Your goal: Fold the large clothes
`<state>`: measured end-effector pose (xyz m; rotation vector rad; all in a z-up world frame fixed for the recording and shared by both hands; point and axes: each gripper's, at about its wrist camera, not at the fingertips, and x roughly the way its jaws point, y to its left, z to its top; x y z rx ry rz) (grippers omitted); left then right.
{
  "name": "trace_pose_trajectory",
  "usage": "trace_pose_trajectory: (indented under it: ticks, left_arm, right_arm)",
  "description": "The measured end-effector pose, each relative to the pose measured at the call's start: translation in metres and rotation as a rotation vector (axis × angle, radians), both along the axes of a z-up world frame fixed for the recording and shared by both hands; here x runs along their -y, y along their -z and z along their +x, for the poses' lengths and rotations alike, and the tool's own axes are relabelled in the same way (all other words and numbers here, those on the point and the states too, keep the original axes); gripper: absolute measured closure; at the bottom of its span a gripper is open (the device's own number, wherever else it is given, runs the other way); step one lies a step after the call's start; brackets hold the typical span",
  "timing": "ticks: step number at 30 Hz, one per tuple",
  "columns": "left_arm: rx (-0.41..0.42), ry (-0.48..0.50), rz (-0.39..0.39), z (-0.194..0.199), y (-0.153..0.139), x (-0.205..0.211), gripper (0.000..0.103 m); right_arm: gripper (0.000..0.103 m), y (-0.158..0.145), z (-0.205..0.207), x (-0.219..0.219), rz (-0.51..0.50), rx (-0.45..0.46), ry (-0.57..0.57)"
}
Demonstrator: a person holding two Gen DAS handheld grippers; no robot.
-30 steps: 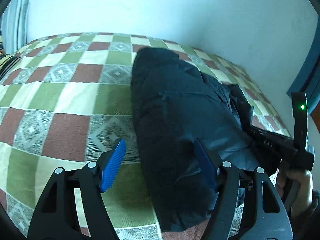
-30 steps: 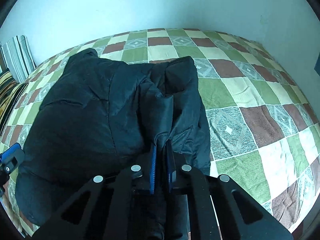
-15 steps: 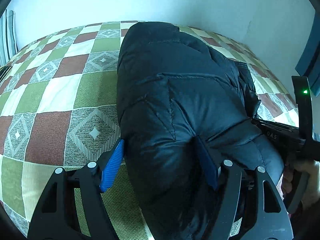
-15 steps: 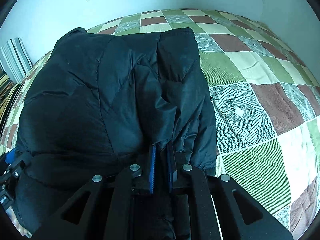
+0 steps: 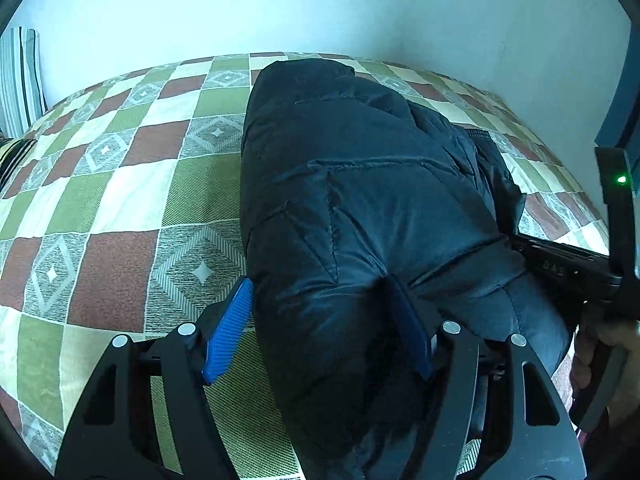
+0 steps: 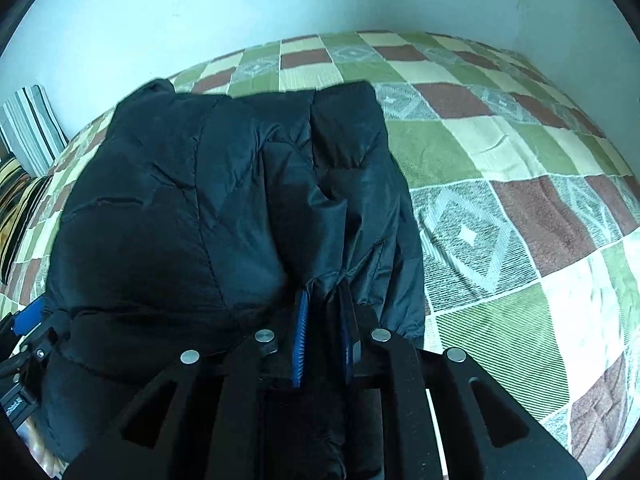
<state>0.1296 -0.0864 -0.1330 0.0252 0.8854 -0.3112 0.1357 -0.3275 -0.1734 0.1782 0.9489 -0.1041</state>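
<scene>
We grip the soft, slippery black quilted puffer jacket (image 6: 192,208) at its near hem: right tongs (image 6: 322,340) pinch fabric, left tongs (image 5: 320,328) straddle it wide.

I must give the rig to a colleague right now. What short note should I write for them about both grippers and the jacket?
Left hand-held gripper: open, fingers astride the near left end of the black puffer jacket, not clamped.
Right hand-held gripper: shut on a pinch of jacket fabric at the near edge.
Jacket: lies bunched on the checkered bedspread, near the front edge, its long side running toward the wall.
Done: it looks partly folded into a thick bundle.
Left: likely close the left hand-held gripper, finish the fold, smooth it. How many folds remain I cannot tell.
</scene>
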Motion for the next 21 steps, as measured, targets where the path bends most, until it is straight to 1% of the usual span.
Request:
trace_pose_trajectory:
  ticks: [4,6,7,8,10,12,13,15,16,18,20,21]
  left_arm:
    - [0.010,-0.006,0.015,-0.002,-0.004,0.000,0.035]
    - [0.011,-0.014,0.018,-0.004,-0.007,-0.001,0.036]
    - [0.011,-0.018,0.014,-0.005,-0.009,-0.002,0.038]
    - [0.010,-0.023,0.003,-0.007,-0.013,-0.003,0.042]
    - [0.017,-0.035,-0.028,-0.014,-0.023,-0.008,0.042]
    - [0.030,-0.017,-0.058,-0.024,-0.031,-0.008,0.042]
    - [0.037,0.002,-0.065,-0.030,-0.034,-0.006,0.042]
    - [0.037,0.028,-0.052,-0.035,-0.034,0.001,0.042]
    - [0.028,0.042,-0.034,-0.035,-0.029,0.007,0.042]
    - [0.014,0.040,-0.015,-0.033,-0.019,0.011,0.042]
    - [0.027,0.036,0.015,-0.031,-0.013,0.015,0.041]
    - [0.042,0.046,0.051,-0.031,-0.009,0.020,0.041]
  right_arm:
    - [0.088,-0.021,-0.016,0.000,0.004,0.048,0.006]
    - [0.088,-0.035,-0.032,-0.003,0.007,0.086,-0.006]
    - [0.088,-0.041,-0.039,-0.004,0.005,0.100,-0.013]
    - [0.088,-0.046,-0.046,-0.006,0.004,0.113,-0.023]
    - [0.088,-0.055,-0.061,-0.010,0.011,0.134,-0.048]
    - [0.088,-0.059,-0.071,-0.013,0.011,0.140,-0.071]
    - [0.088,-0.059,-0.076,-0.015,0.008,0.139,-0.086]
    - [0.088,-0.054,-0.081,-0.019,-0.001,0.125,-0.107]
    - [0.088,-0.051,-0.082,-0.019,-0.005,0.118,-0.113]
    - [0.088,-0.042,-0.079,-0.019,-0.020,0.099,-0.116]
    - [0.087,-0.029,-0.075,-0.019,-0.013,0.067,-0.123]
    - [0.087,-0.020,-0.072,-0.021,-0.020,0.044,-0.130]
